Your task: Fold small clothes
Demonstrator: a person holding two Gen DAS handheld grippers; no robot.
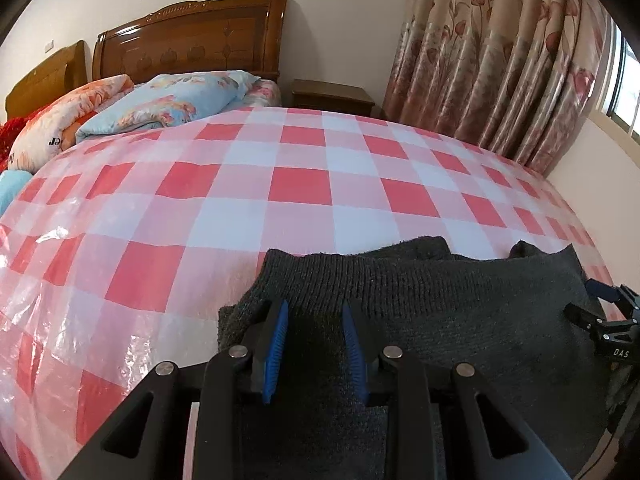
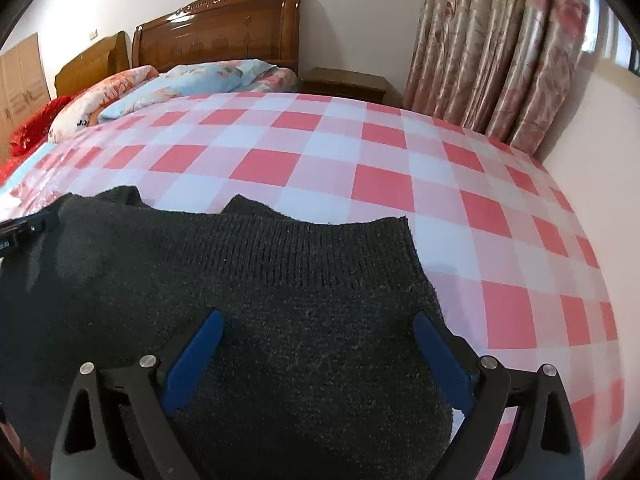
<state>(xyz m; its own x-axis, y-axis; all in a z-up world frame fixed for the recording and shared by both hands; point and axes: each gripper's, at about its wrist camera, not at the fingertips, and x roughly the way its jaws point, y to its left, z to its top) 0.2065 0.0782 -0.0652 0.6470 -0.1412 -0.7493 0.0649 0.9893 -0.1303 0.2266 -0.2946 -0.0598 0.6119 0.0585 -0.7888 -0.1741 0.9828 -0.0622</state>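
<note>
Your left hand-held gripper [image 1: 315, 312] and right hand-held gripper [image 2: 316, 322] both hovered open over the dark grey knitted garment [image 2: 280, 264] on the red-checked bed cover [image 2: 400, 184].

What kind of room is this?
Most likely a bedroom. There is a wooden headboard with folded quilts in front of it, a nightstand by the wall, and flowered curtains at the window.

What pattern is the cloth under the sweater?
Red, pink and white checks on the cloth, best in the right wrist view.
</note>
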